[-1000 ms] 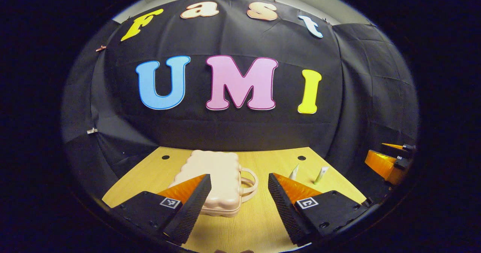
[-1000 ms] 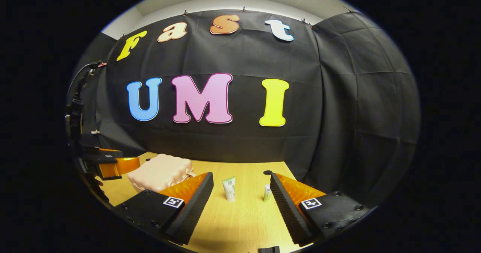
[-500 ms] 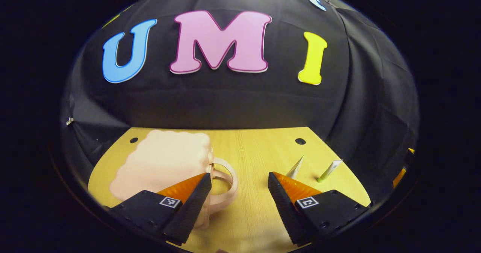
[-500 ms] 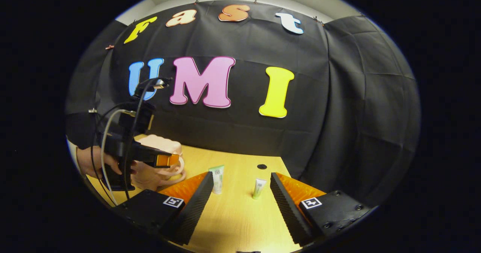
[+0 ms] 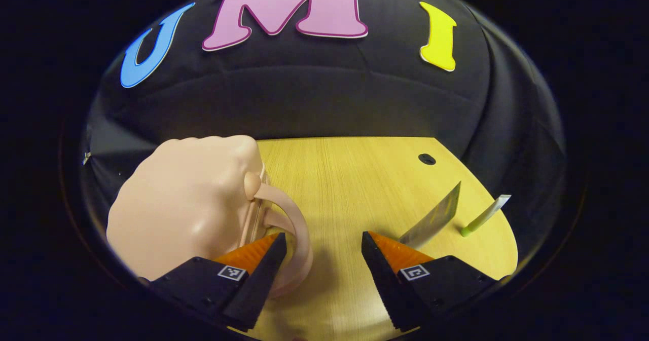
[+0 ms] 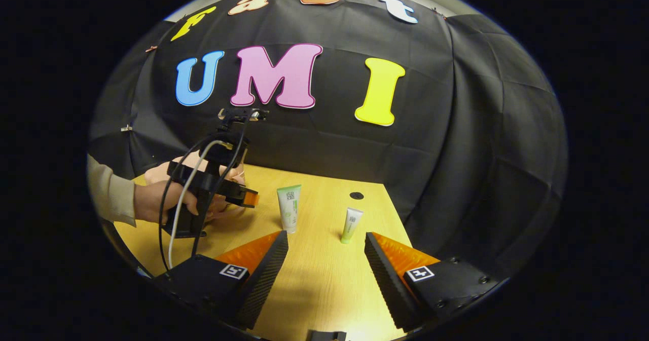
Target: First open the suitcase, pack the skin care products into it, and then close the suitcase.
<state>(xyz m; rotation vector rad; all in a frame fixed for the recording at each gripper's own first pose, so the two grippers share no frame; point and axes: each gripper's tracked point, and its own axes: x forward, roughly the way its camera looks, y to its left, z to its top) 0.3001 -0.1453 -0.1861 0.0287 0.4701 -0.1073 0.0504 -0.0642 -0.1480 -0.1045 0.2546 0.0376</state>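
Suitcase (image 5: pixel 187 204) lies closed, just left of my left hand-held gripper (image 5: pixel 323 244), whose spread jaws straddle the handle (image 5: pixel 289 229), gripping nothing.

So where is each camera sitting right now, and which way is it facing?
Left gripper view: rides the left gripper, angled down at the closed pale pink plastic suitcase; own fingers open.
Right gripper view: rides the right gripper, facing across the wooden table; a hand holds the left gripper.
Shared: suitcase, two standing white-and-green tubes.
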